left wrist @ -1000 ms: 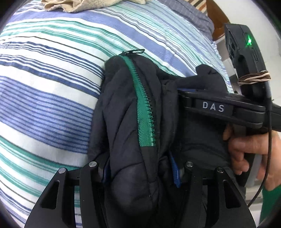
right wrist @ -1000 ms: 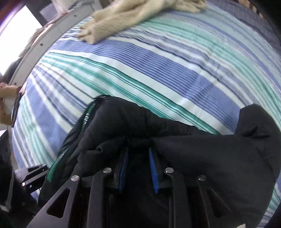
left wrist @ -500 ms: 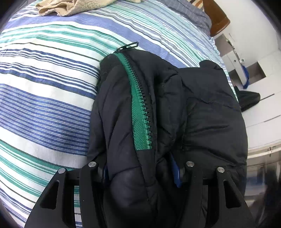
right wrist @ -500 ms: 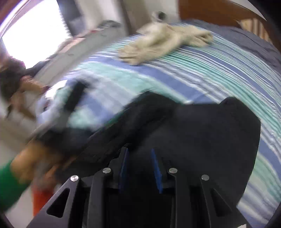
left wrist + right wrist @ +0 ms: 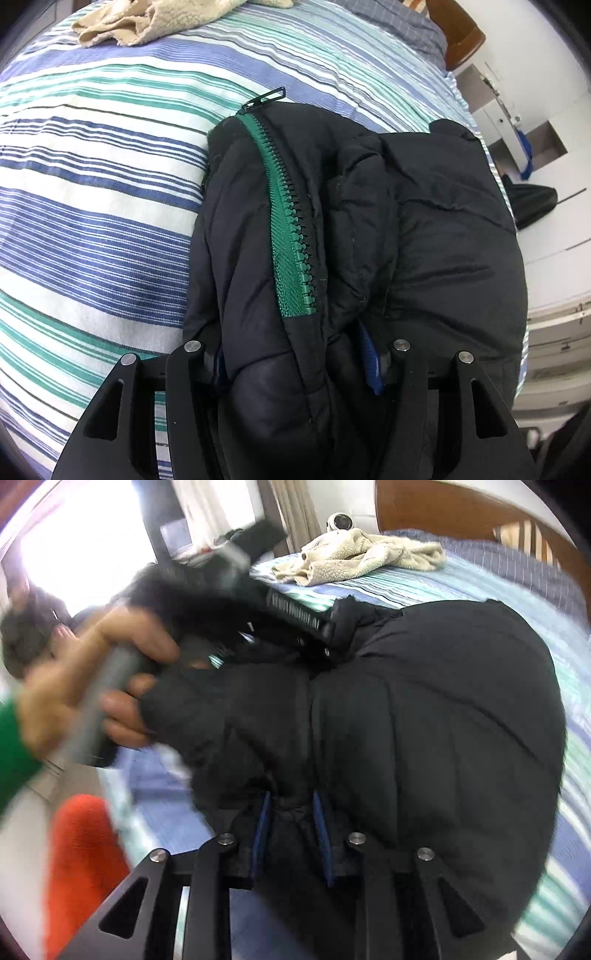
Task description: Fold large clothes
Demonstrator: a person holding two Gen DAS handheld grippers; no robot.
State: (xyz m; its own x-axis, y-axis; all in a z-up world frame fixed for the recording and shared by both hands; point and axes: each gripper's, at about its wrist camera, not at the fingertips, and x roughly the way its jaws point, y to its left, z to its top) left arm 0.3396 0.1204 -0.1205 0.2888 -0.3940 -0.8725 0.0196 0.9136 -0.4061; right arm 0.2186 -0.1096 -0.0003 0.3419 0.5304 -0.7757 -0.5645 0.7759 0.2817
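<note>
Both grippers are clamped on the black padded jacket [image 5: 424, 229], which lies bunched on the striped bedspread [image 5: 103, 206]. Left gripper [image 5: 295, 360]: its jaws stand about half apart, filled by a thick fold of jacket just below the end of the green zipper [image 5: 291, 236], the blue pads [image 5: 371, 369] pressing into the fabric. Right gripper [image 5: 291, 823]: its jaws have just been closing and now stand narrow, pinching a gathered ridge of jacket between the blue pads [image 5: 320, 830].

Seen from the right wrist, the left hand [image 5: 92, 686] and its gripper body cross above the jacket, blurred, covering its far left part. Beyond the jacket, toward the wooden headboard [image 5: 443, 506], a cream fleece garment [image 5: 362, 555] lies on the bedspread, well apart. White cabinets [image 5: 546, 236] stand off the jacket's right side. An orange shape [image 5: 85, 853] sits low to its left, too blurred to identify.
</note>
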